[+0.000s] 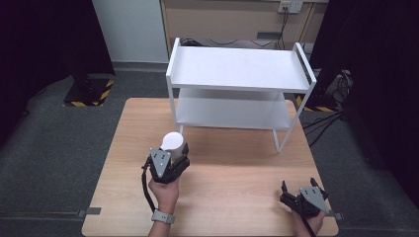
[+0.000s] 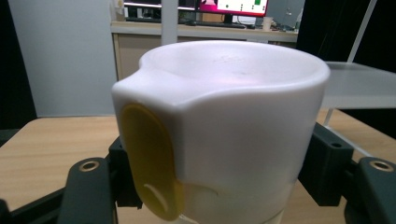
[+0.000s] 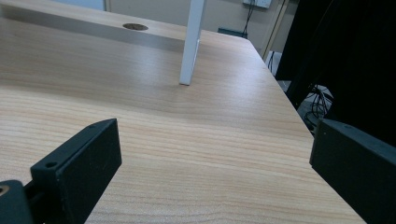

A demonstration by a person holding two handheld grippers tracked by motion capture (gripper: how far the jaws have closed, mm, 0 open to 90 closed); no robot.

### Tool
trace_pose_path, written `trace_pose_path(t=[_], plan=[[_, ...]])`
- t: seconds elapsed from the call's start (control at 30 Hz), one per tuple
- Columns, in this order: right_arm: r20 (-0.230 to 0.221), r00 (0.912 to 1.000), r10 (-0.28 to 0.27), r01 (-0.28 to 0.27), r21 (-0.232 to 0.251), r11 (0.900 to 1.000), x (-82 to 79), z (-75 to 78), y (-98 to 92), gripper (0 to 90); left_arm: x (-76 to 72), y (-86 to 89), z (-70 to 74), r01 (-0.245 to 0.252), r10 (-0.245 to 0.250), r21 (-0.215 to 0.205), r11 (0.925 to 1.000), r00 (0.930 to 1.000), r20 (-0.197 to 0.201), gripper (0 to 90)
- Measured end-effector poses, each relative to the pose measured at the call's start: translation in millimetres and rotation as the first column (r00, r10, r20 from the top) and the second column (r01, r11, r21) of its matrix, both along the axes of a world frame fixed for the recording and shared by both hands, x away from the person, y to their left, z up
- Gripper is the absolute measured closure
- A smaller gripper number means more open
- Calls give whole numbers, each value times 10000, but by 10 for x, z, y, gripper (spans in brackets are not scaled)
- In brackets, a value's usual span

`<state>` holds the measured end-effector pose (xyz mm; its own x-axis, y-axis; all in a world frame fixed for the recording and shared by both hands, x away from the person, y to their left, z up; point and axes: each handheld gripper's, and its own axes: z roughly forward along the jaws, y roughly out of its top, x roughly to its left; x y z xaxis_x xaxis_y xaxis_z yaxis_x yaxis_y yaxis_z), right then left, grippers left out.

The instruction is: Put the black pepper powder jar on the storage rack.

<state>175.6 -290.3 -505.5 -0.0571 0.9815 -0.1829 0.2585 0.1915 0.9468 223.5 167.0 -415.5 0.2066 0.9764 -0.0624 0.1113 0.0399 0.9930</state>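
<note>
A white cup (image 1: pixel 174 142) with a yellow oval patch on its side is held in my left gripper (image 1: pixel 170 155), just in front of the white shelf rack's left front leg. In the left gripper view the cup (image 2: pixel 233 126) sits between the two black jaws, which press its sides, and the yellow patch (image 2: pixel 149 163) faces the camera. My right gripper (image 1: pixel 302 193) rests low at the table's front right corner. Its jaws stand wide apart over bare wood, with nothing between its fingers (image 3: pixel 79 168).
A white two-tier shelf rack (image 1: pixel 237 69) stands on the far half of the wooden table (image 1: pixel 232 168); its right front leg (image 3: pixel 191 42) rises ahead of the right gripper. Dark floor, cables and black curtains surround the table.
</note>
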Motion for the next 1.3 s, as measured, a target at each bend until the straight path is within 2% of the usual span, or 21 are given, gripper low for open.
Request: trace_pose_path(t=[0.2, 0.23, 0.33, 0.53, 0.63, 1.07, 1.3], plan=[[5, 10000, 2, -2, 17, 10000, 0, 0, -3, 20, 113, -81, 142, 216, -219, 108, 9997, 9995, 238, 304], [7, 10000, 7, -7, 20, 10000, 0, -1, -4, 20, 165, -130, 204, 275, -285, 298, 9992, 9990, 344, 303], [3, 10000, 11, -11, 31, 10000, 1, 0, -6, 20, 246, -174, 284, 426, -440, 317, 9986, 9981, 437, 304], [1, 10000, 16, -16, 5, 10000, 3, -1, -4, 20, 372, -263, 430, 471, -484, 300, 9984, 9979, 436, 304], [-15, 10000, 24, -24, -18, 10000, 3, 2, -3, 20, 527, -291, 545, 771, -779, 305, 9966, 9966, 260, 304], [9, 10000, 57, -57, -17, 10000, 2, -2, -5, 20, 870, -422, 709, 600, -603, 590, 9965, 9982, 38, 304], [15, 10000, 76, -76, -60, 10000, 5, -3, -7, 21, 981, -471, 744, 562, -566, 726, 9958, 9984, 32, 303]])
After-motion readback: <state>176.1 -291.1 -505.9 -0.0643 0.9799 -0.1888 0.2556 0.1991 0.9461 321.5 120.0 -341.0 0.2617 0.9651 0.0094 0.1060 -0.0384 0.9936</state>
